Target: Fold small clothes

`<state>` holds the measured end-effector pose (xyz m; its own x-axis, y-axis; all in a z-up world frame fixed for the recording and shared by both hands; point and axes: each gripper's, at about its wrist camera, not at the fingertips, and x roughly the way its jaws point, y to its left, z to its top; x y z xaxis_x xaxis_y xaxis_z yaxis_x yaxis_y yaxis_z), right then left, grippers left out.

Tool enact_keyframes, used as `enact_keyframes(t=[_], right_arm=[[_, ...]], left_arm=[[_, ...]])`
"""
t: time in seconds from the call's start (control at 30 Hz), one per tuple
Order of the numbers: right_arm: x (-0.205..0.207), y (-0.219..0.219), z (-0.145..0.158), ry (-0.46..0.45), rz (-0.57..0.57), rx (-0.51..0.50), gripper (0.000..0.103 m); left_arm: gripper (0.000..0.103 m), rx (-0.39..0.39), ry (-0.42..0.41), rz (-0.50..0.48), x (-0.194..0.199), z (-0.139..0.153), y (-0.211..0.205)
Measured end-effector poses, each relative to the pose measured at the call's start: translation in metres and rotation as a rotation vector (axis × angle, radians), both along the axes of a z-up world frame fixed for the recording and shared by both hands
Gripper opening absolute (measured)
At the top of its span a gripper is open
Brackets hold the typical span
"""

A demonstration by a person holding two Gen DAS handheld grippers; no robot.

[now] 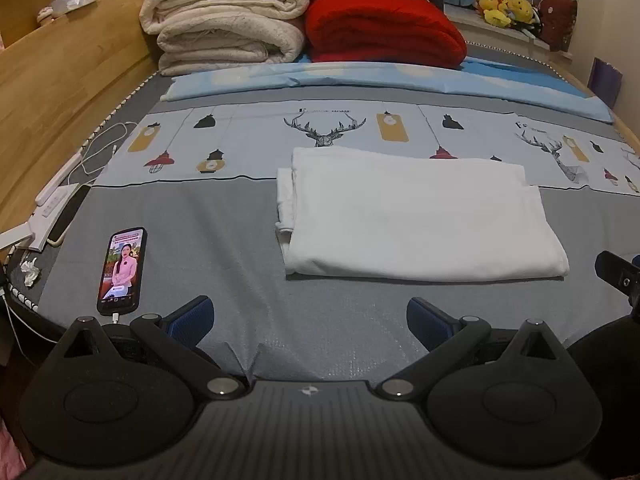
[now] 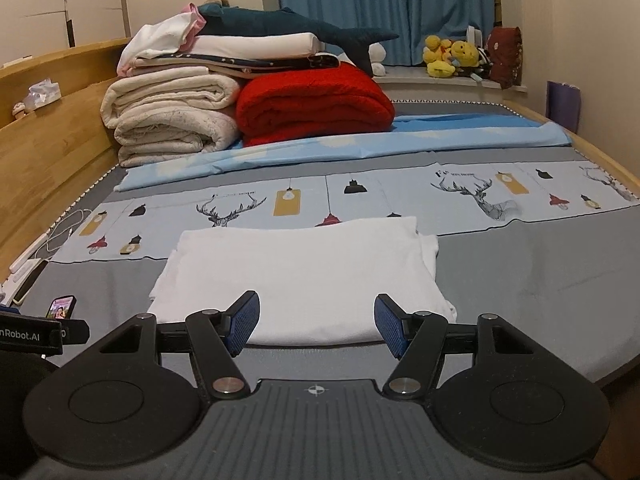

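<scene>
A white garment [image 1: 416, 216] lies folded into a flat rectangle on the grey bed sheet [image 1: 224, 240]. In the right wrist view the same white garment [image 2: 304, 276] sits straight ahead. My left gripper [image 1: 310, 322] is open, held back from the garment's near edge and to its left, with only sheet between its blue pads. My right gripper [image 2: 316, 326] is open too, hovering at the garment's near edge, and its fingers do not touch the cloth. Part of the right gripper's body [image 1: 618, 280] shows at the right edge of the left wrist view.
A lit phone [image 1: 122, 270] on a cable lies on the sheet at the left. Folded cream blankets [image 1: 224, 20] and a red blanket [image 1: 384, 30] are stacked at the far end. A wooden bed frame [image 1: 60, 60] runs along the left. Plush toys [image 2: 452, 56] sit on the sill.
</scene>
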<state>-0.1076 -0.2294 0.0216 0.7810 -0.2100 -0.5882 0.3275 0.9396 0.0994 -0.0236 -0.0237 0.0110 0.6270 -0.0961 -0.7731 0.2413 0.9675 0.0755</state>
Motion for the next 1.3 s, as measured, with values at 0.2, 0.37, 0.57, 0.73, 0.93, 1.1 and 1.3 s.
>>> enact_keyframes(t=[0.2,0.37,0.57,0.73,0.93,1.1,1.3], right_arm=[[0.006,0.005,0.003,0.009,0.029,-0.018,0.065],[0.008,0.003,-0.002,0.019,0.019,-0.001,0.066],[0.012,-0.003,-0.011,0.049,-0.008,0.031,0.066],[0.02,-0.016,-0.019,0.058,-0.019,0.089,0.067],[0.035,-0.057,-0.043,0.095,-0.107,0.262,0.075],[0.055,-0.106,-0.078,0.137,-0.257,0.433,0.076],[0.086,-0.164,-0.143,0.186,-0.508,0.645,0.076]], left_arm=[[0.103,0.01,-0.008,-0.009,0.004,0.002,-0.001],[0.103,-0.003,0.009,-0.003,0.006,-0.004,0.001],[0.103,-0.002,0.031,0.008,0.014,-0.013,0.004],[0.103,0.002,0.047,0.032,0.026,-0.024,0.008],[0.103,0.021,0.068,0.09,0.056,-0.048,0.018],[0.103,0.001,0.087,0.146,0.094,-0.071,0.028],[0.103,0.013,0.11,0.229,0.145,-0.109,0.039]])
